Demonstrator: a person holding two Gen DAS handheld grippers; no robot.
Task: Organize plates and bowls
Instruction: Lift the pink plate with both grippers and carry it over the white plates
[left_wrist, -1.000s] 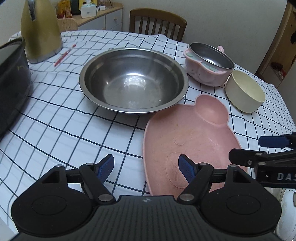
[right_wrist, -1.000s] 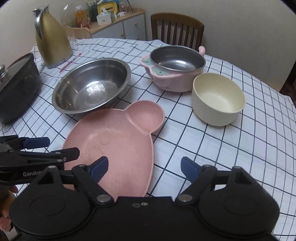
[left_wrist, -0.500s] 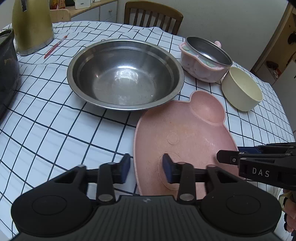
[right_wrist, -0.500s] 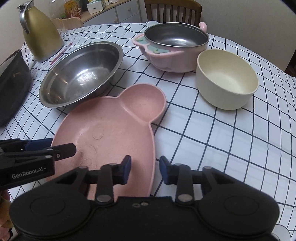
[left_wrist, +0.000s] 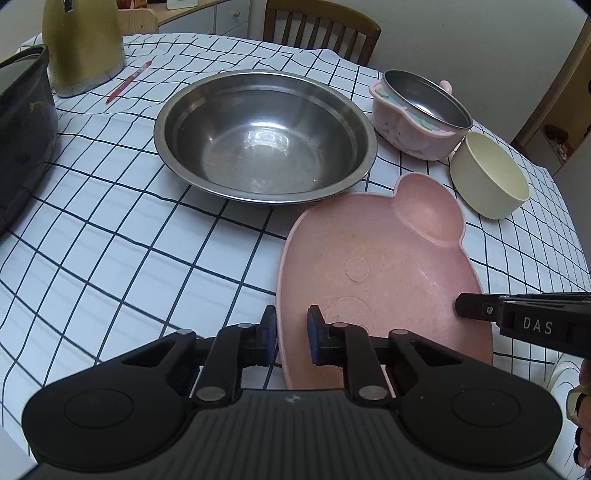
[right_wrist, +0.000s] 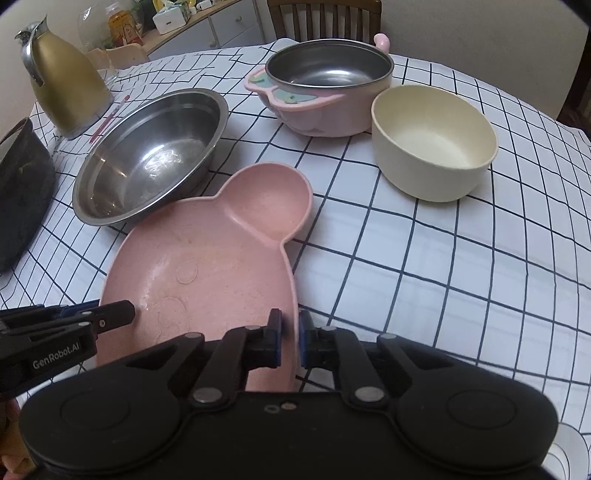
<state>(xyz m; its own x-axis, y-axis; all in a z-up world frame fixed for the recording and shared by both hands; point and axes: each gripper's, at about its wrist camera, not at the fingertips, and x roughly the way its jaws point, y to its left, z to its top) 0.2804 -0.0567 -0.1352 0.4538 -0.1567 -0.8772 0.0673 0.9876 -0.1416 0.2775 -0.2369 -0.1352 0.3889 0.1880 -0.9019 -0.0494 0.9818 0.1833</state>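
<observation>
A: Starting at the left, you are keeping clear of the dark pot (left_wrist: 22, 147), the gold jug (left_wrist: 83, 44) and the red pen (left_wrist: 129, 82). Your left gripper (left_wrist: 291, 334) has just been closing and is now pinching the near left rim of the pink plate (left_wrist: 376, 280).

B: And the right gripper (right_wrist: 288, 338)?

A: It has just been closing too, and it is clamping the plate's right rim. The plate is lying on the checked tablecloth (left_wrist: 129, 258), its far edge just beside the steel bowl (left_wrist: 264, 134).

B: What are you worrying about?

A: You are gripping only thin rim on both sides. If you are lifting unevenly, the plate may tilt and slip out, or knock the steel bowl. Further right, the pink bowl (right_wrist: 325, 96) and the cream bowl (right_wrist: 434, 140) are standing close together, so a wide swing could clip them.
</observation>
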